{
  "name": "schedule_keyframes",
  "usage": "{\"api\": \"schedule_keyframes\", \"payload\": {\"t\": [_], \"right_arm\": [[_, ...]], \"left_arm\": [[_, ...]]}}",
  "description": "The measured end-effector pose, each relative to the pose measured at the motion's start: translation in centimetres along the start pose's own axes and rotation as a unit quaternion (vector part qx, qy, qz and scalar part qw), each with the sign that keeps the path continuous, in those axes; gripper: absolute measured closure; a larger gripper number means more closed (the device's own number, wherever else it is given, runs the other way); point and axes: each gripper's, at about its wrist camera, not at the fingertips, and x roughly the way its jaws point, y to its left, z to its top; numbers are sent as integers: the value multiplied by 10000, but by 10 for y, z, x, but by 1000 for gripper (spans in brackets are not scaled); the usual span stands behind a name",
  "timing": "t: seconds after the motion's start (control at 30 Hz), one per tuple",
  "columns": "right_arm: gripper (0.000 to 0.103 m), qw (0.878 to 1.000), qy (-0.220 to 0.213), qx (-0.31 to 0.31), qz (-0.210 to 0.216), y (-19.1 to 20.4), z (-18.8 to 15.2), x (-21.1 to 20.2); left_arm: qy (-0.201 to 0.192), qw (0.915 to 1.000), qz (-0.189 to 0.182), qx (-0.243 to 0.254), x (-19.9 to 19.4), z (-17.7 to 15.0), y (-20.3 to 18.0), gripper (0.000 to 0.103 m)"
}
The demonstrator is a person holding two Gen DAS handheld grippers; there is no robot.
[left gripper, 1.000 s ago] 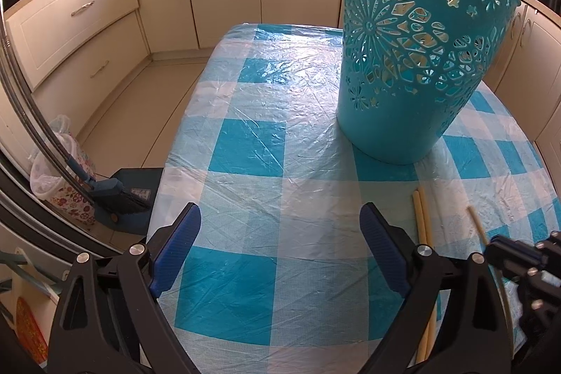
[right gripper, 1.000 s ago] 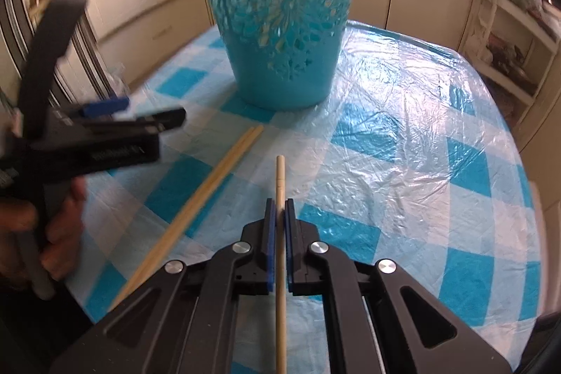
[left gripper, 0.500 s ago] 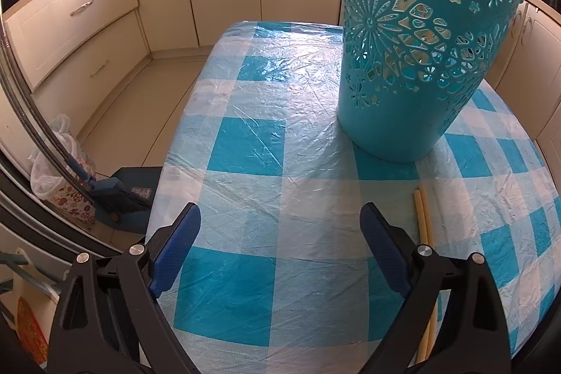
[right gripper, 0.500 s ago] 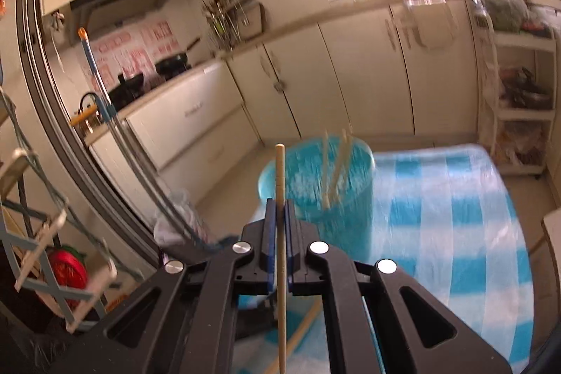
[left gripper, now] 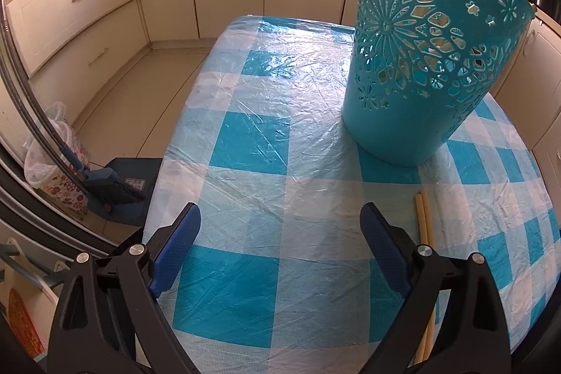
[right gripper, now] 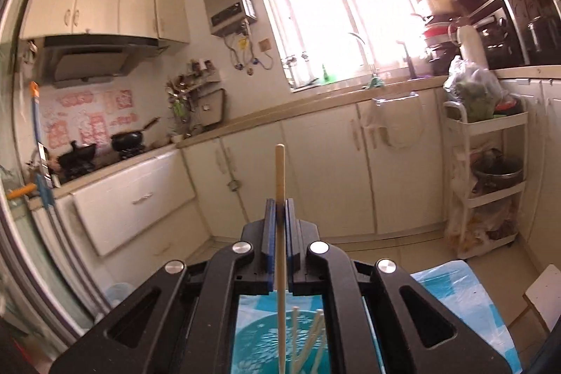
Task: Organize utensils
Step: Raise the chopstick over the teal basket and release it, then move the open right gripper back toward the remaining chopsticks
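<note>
My right gripper [right gripper: 279,209] pinches a chopstick [right gripper: 279,177] upright over the basket [right gripper: 266,339]; next, release. Left gripper [left gripper: 280,230] spread, idle above the tabletop [left gripper: 252,142].

Camera placement relative to the teal basket [left gripper: 427,58]

Left wrist view sits low and close over the checked tablecloth [left gripper: 280,146], facing forward with the basket ahead to the right. Right wrist view looks from above the basket [right gripper: 266,339], aimed level at the far kitchen window [right gripper: 336,6]. Both views share the basket and the tablecloth [right gripper: 448,297].
</note>
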Motion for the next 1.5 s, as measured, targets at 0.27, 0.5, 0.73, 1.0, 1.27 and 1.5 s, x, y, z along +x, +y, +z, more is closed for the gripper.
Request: {"api": "schedule_keyframes", "payload": {"t": [0.27,0.5,0.73,1.0,1.27,1.5], "right_arm": [[91,9984,531,-80,-197,-17,-41,6],[78,9983,556,-144,-64,-14,-50,-48],[81,9728,2295,-274,128,-8,-149,-77],[85,9458,3234,-277,-29,-3,-199,-37],[88,9361,3452,-599,-291,6,-207,-22],[94,9280,3576,-1021,-221,0,-212,-27]], "left_arm": [[7,10000,-6,-15,0,0,1,14],[6,10000,39,-55,0,0,1,14],[20,9998,50,-177,2,0,6,14],[43,9996,34,-291,4,-1,11,14],[61,9992,-52,-386,6,-1,16,14],[78,9991,-81,-398,7,-1,15,13]]}}
